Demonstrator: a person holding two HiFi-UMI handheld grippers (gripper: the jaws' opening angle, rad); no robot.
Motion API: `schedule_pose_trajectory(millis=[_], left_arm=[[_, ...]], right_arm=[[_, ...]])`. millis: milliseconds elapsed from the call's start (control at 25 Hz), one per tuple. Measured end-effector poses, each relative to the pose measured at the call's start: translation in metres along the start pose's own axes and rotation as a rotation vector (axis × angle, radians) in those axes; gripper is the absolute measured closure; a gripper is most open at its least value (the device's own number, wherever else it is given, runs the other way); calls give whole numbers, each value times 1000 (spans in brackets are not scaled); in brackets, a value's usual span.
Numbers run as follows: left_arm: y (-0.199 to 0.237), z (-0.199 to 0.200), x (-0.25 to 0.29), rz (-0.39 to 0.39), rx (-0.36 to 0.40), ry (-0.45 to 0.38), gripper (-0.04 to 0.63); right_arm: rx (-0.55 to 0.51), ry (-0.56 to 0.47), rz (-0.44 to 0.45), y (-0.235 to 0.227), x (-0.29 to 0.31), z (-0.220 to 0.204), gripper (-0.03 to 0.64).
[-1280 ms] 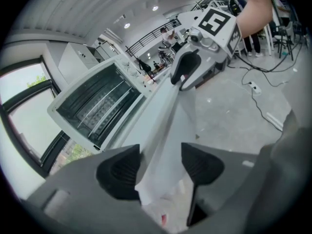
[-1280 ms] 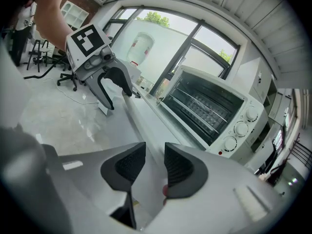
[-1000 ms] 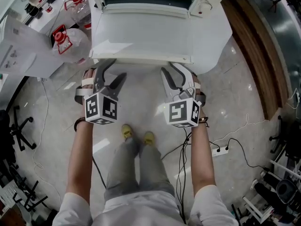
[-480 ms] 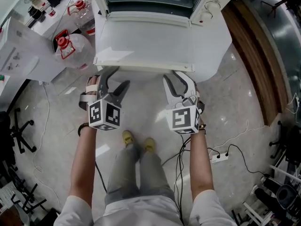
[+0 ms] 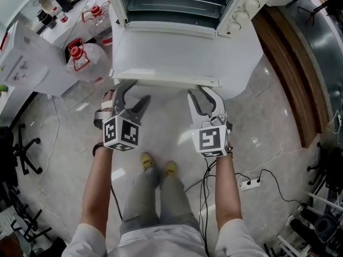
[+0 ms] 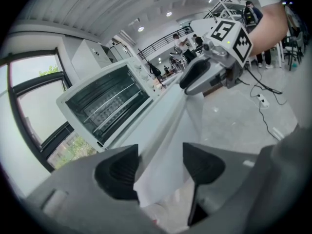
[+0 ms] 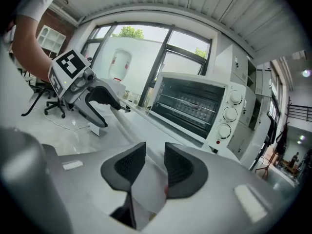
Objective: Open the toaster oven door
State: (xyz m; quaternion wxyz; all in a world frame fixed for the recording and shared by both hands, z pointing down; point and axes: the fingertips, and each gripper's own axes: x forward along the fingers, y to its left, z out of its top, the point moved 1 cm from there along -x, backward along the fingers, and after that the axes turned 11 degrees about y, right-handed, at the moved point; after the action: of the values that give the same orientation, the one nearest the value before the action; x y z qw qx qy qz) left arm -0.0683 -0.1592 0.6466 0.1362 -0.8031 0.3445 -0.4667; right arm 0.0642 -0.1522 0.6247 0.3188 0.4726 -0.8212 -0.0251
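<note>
The left gripper (image 5: 132,92) gapes wide and the right gripper (image 5: 201,94) stands narrower, both empty at the table's (image 5: 177,52) near edge. The toaster oven (image 5: 177,4) sits beyond, well apart from both. I can't quite tell whether its door is open.

The white counter (image 5: 238,58) carries one unit: the oven (image 5: 177,4), seated at the far side. The floor (image 5: 161,114) is pale, glossy stone. Two red-capped jugs (image 5: 86,58) stand on it left of the counter. A chair (image 5: 21,149) stands further left. A power strip (image 5: 247,183) with cables (image 5: 270,165) lies at right. Two yellow shoes (image 5: 155,162) stand at centre.
</note>
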Motion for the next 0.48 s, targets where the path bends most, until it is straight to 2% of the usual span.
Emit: schedule_pose_trajectory(millis=[480], left_arm=[[6,14,-15,8,-13,-15,318]], right_arm=[[22,-6,14,-2,-11,7,511]])
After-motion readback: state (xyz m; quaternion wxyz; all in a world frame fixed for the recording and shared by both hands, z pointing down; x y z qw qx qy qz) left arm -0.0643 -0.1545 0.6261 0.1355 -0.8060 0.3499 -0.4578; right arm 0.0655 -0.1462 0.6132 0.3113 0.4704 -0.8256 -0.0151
